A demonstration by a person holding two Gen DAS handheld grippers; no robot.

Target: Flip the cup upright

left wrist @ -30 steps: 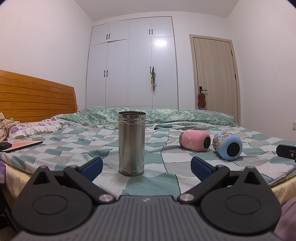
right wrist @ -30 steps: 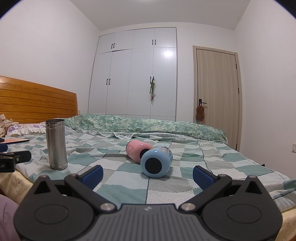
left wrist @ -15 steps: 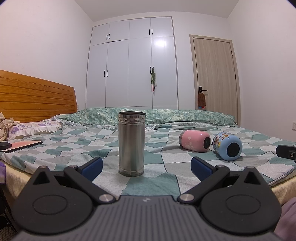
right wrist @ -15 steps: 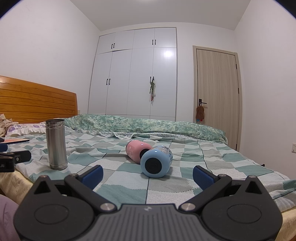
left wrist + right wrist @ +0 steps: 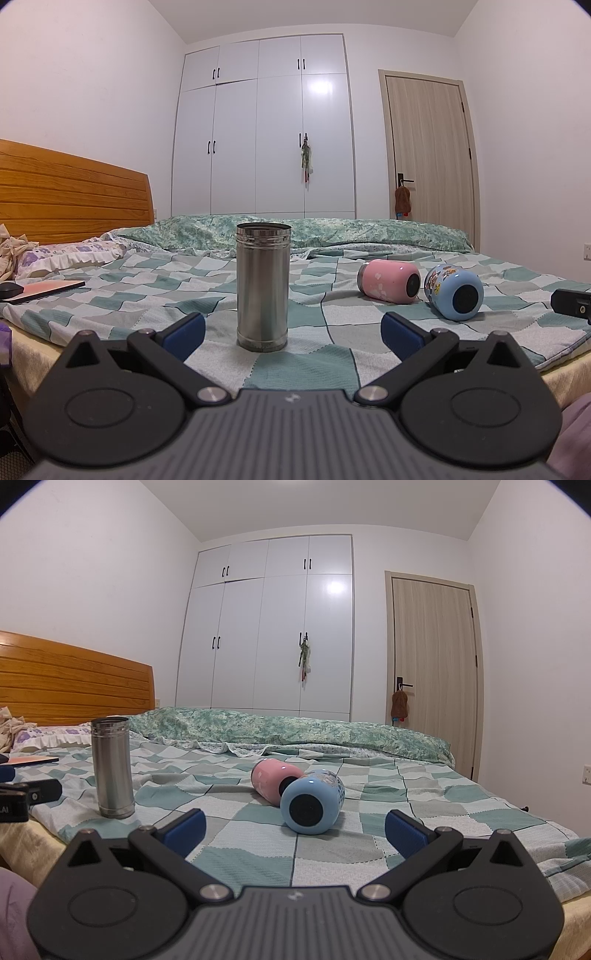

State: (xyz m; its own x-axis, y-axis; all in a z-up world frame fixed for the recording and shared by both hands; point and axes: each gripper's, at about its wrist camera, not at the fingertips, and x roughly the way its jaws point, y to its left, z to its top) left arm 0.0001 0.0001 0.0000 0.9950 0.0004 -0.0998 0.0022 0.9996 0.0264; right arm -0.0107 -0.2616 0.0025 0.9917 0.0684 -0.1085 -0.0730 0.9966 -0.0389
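Observation:
A steel cup [image 5: 262,286] stands upright on the checked bedspread, straight ahead of my left gripper [image 5: 293,332], which is open and empty, short of it. It also shows at the left of the right wrist view [image 5: 112,768]. A pink cup [image 5: 389,281] and a blue cartoon cup [image 5: 453,291] lie on their sides to the right, touching. My right gripper [image 5: 294,827] is open and empty, facing the blue cup's [image 5: 312,801] base, with the pink cup [image 5: 274,781] behind it.
A rolled green quilt [image 5: 295,731] lies across the far side of the bed. A wooden headboard [image 5: 74,199], pillow [image 5: 70,254] and a flat pink book [image 5: 44,290] are at the left. The bed's near edge [image 5: 576,373] is just in front of me.

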